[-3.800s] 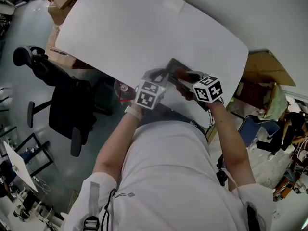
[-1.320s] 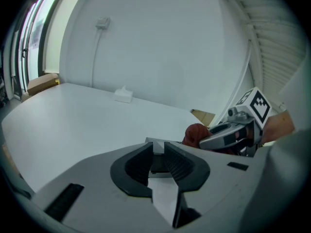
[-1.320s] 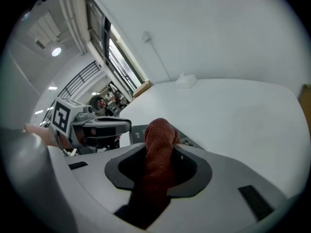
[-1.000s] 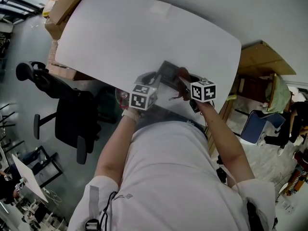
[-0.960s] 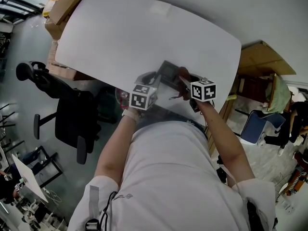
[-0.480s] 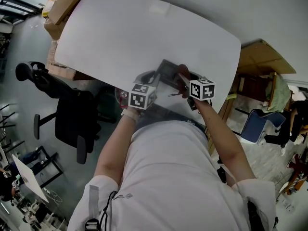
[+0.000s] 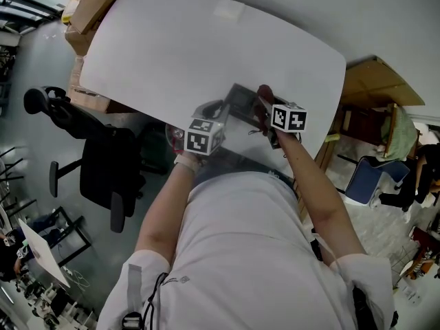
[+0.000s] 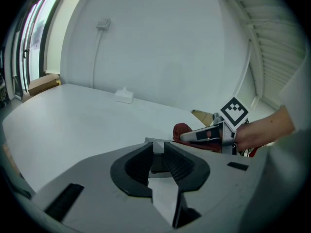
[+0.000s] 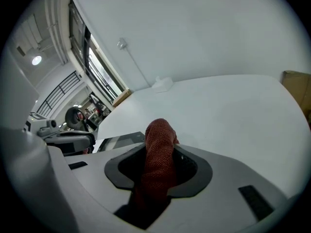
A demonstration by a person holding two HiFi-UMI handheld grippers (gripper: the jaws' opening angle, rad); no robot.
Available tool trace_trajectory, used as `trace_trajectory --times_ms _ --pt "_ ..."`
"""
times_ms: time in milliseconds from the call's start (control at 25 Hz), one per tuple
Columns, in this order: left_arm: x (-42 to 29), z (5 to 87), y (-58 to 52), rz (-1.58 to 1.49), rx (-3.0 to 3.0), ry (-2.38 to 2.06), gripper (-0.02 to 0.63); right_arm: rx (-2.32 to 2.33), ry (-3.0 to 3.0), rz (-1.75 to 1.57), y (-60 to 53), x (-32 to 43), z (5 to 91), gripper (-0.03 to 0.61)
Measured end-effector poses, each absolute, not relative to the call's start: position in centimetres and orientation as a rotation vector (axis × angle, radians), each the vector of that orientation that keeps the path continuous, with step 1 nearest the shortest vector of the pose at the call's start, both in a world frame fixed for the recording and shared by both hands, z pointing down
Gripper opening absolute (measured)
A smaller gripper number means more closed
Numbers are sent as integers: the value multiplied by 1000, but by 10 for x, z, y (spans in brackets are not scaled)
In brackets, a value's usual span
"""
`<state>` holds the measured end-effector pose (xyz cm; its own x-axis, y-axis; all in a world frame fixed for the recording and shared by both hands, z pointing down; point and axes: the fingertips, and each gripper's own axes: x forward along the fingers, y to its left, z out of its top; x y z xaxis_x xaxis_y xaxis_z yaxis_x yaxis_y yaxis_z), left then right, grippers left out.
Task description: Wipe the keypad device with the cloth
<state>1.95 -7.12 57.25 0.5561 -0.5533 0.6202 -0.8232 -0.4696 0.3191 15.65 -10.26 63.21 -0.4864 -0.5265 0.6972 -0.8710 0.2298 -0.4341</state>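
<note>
- Office chair, black, padded, on the floor left of the surface
- Surface: white, smooth, matte, with rounded ends
- Left gripper: grey plastic body with dark ribbed fingers, pinching the near edge of the keypad device
- Keypad device: thin flat slab, dark glossy face up, paler grey rim; it sits near the surface's front edge, between the two grippers. It reaches away from the left fingers toward the right gripper; which axis is the longer is unclear
- Cloth: rust-red, coarse weave, bunched into an upright roll, its tip at the device's right end
- Right gripper: fingers clamped on the cloth
- Cardboard box, brown, flaps open, far right
</note>
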Motion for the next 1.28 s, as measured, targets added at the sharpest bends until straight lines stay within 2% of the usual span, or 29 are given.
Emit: trace_trajectory --times_ms 600,960,1280 --pt "19 572 -71 573 2190 -1108 77 1295 -2015 1029 -132 175 654 130" --pt "18 573 -71 568 2199 -1098 77 1178 -2251 1093 -102 164 576 130" --pt "18 573 -71 563 2199 -1108 77 924 -2322 906 -49 124 560 130"
